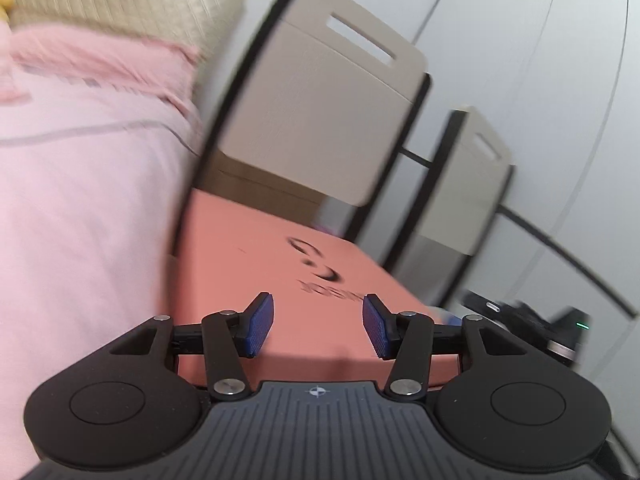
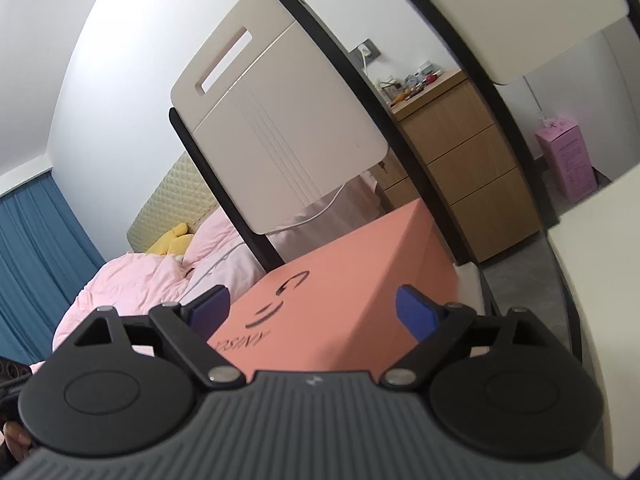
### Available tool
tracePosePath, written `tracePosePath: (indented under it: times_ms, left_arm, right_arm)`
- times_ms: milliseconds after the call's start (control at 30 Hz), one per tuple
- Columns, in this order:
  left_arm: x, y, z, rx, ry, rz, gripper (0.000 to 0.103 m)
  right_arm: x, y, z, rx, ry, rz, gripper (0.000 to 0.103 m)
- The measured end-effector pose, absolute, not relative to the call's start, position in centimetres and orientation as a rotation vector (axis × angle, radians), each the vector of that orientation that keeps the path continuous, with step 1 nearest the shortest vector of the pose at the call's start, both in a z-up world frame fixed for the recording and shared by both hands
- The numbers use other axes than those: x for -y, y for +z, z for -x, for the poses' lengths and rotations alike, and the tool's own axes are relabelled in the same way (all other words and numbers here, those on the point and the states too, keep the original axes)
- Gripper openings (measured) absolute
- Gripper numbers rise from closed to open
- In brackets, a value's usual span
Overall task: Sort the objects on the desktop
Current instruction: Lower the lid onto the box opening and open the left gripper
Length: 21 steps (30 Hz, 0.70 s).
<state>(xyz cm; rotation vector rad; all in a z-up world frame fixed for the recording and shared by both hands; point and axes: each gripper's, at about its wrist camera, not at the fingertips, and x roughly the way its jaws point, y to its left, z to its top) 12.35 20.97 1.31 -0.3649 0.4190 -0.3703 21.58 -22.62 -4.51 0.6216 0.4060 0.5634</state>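
A salmon-pink box (image 1: 280, 264) with a dark logo on its top fills the middle of the left wrist view. It also shows in the right wrist view (image 2: 344, 300). My left gripper (image 1: 318, 326) is open over the box's near edge, its blue pads (image 1: 258, 326) apart and holding nothing. My right gripper (image 2: 316, 312) is open too, with its blue pads (image 2: 416, 312) on either side of the box's near end, not closed on it. The other gripper (image 1: 532, 324) shows as a dark shape at the right of the left wrist view.
A beige chair back (image 1: 320, 100) with a black frame stands just behind the box; it also shows in the right wrist view (image 2: 280, 120). A second chair (image 1: 468, 180) stands further right. A pink bed (image 1: 80, 160) is at the left. A wooden drawer unit (image 2: 468, 172) and a pink carton (image 2: 564, 156) stand behind.
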Motion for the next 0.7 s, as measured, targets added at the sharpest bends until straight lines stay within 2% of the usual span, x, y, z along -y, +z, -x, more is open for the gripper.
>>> tracePosePath:
  times_ms: [100,300,433,500,667,700]
  left_arm:
    - [-20.1,1.5,-12.0,-0.387,-0.273,0.299,0.062]
    - [-17.4,0.4,-12.1,-0.425,-0.105,0.167,0.062]
    - [-18.1,-0.1,-13.3,-0.468,-0.079,0.211,0.064]
    - [-18.8,-0.5,-14.0,-0.495,-0.072,0.258,0.071]
    - [-19.5,-0.8,-14.8,-0.523,-0.1,0.309,0.072]
    - [-19.5,-0.8,-14.8,-0.527,-0.109,0.308,0.072]
  right_arm:
    - [22.4,-5.1,-19.1,-0.374,0.512,-0.588,0.091]
    - [21.3,-6.6,-15.9,-0.318,0.473,-0.559,0.091]
    - [20.4,-7.8,-16.1,-0.322,0.48,-0.606,0.091]
    - [20.1,-8.2,-16.3,-0.319,0.482,-0.628,0.09]
    - [19.7,-8.5,-16.4,-0.3,0.494,-0.63,0.081]
    - [19.6,-8.4,-16.4,-0.3,0.501,-0.624,0.077]
